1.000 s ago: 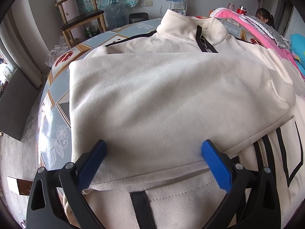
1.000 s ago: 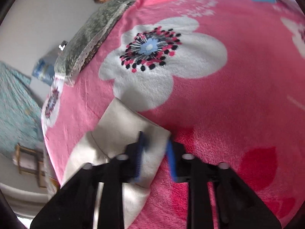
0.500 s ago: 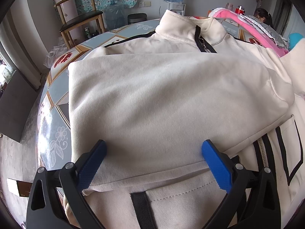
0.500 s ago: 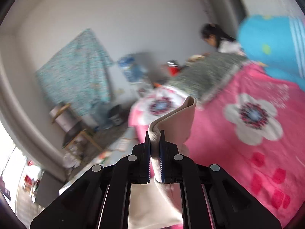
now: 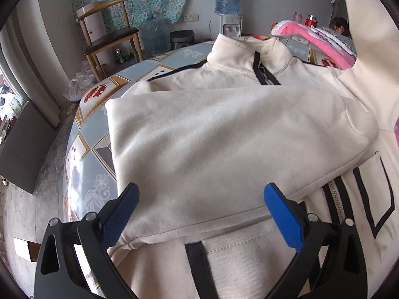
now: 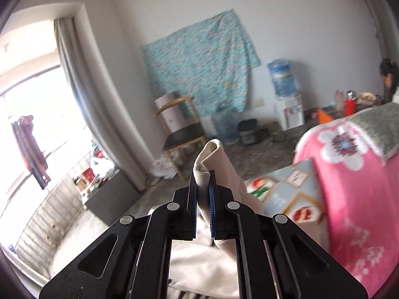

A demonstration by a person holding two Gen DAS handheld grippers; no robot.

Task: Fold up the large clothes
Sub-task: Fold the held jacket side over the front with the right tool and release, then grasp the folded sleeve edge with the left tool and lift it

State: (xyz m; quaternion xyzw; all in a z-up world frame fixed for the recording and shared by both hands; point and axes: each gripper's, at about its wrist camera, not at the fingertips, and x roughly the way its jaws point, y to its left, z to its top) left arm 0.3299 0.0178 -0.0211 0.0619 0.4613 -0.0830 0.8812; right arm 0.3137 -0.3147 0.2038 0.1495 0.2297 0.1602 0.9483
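Observation:
A cream zip-up jacket (image 5: 224, 134) with black trim lies front up on the patterned table (image 5: 82, 174), its left sleeve folded across the chest. My left gripper (image 5: 199, 196) hovers open just above that folded sleeve, blue pads wide apart and holding nothing. My right gripper (image 6: 202, 182) is shut on the cuff of the other sleeve (image 6: 212, 157), lifted high above the table. In the left wrist view that raised sleeve (image 5: 369, 49) rises along the right edge of the frame. The jacket's lower part is hidden under the left gripper.
A pink flowered blanket (image 6: 354, 186) covers the table's right side. A wooden chair (image 5: 109, 37), a water dispenser (image 5: 228, 12), bottles and a bin stand on the floor beyond. A person (image 6: 389, 79) sits at the far right.
My right gripper closed on the sleeve cuff lying on the pink blanket, then swung it up and over towards the jacket. The left gripper rose slightly and stayed open.

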